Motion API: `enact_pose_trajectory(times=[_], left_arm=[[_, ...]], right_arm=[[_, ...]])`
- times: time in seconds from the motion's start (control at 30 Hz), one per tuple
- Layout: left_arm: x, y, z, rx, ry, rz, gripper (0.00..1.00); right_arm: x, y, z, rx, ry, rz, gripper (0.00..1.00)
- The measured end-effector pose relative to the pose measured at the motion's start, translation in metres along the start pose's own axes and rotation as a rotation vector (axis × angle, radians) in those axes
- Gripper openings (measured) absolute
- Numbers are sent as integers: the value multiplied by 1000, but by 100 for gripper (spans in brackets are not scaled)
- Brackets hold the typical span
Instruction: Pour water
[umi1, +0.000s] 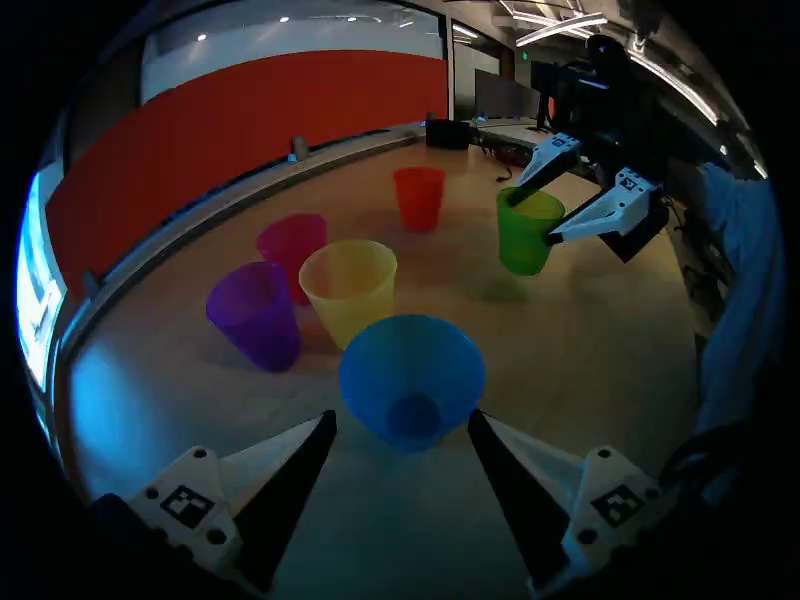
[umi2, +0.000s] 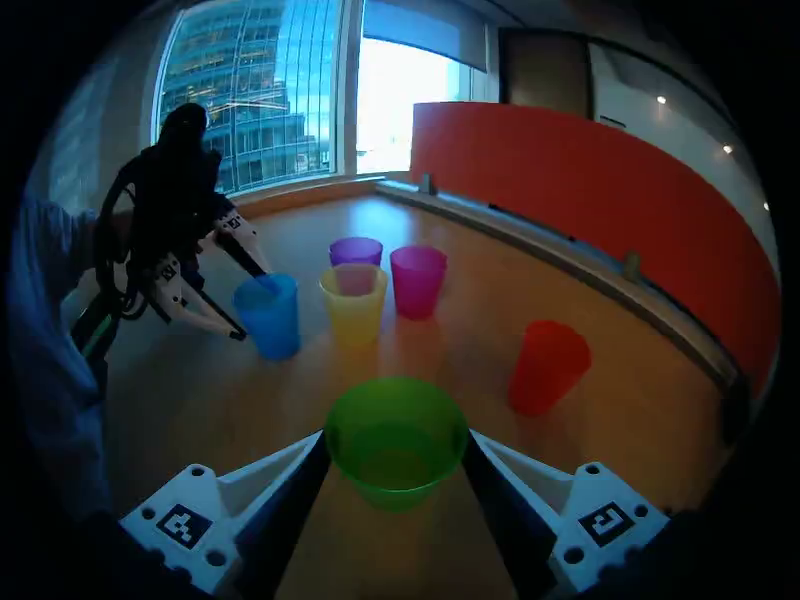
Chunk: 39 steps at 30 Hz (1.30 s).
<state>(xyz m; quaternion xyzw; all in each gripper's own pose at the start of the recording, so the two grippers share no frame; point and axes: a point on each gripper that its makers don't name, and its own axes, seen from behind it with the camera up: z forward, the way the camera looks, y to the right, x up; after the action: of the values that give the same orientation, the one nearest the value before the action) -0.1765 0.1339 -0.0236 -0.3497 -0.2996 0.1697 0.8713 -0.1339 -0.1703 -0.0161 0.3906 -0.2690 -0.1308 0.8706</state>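
My left gripper (umi1: 400, 415) is shut on a blue cup (umi1: 410, 370), one finger pressing each side, and the cup stands upright on the wooden table (umi1: 580, 350). Across the table the right gripper (umi1: 531, 217) holds a green cup (umi1: 522, 240) slightly above the wood, with a shadow beneath it. In the right gripper view that green cup (umi2: 396, 470) sits upright between the fingers of my right gripper (umi2: 395, 437). The left gripper (umi2: 254, 306) with the blue cup (umi2: 272, 320) is farther off. I cannot tell whether either cup holds water.
Yellow (umi1: 348, 285), purple (umi1: 255, 312) and magenta (umi1: 292, 245) cups cluster between the two held cups, and a red cup (umi1: 418, 195) stands apart. A person's sleeve (umi1: 740, 270) is at the table's side. A ledge and a red wall (umi1: 250, 130) border the table.
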Motion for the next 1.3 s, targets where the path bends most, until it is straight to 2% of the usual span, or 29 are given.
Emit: enact_pose_trajectory(times=[0.4, 0.8, 0.9, 0.97, 1.3], left_arm=[[-2, 0, -4, -4, -2, 1, 98], [-2, 1, -5, -4, -6, 12, 98], [-2, 3, -6, -8, -6, 10, 98], [-2, 3, -6, -8, -6, 9, 98], [-5, 2, -17, 10, -2, -5, 98]], right_arm=[[-15, 0, 7, 3, -38, 11, 92], [-19, -1, 7, -2, -44, 5, 93], [-19, 0, 6, -6, -43, 10, 95], [-18, 1, 4, -12, -39, 11, 100], [-27, 4, -15, -41, -48, 3, 100]])
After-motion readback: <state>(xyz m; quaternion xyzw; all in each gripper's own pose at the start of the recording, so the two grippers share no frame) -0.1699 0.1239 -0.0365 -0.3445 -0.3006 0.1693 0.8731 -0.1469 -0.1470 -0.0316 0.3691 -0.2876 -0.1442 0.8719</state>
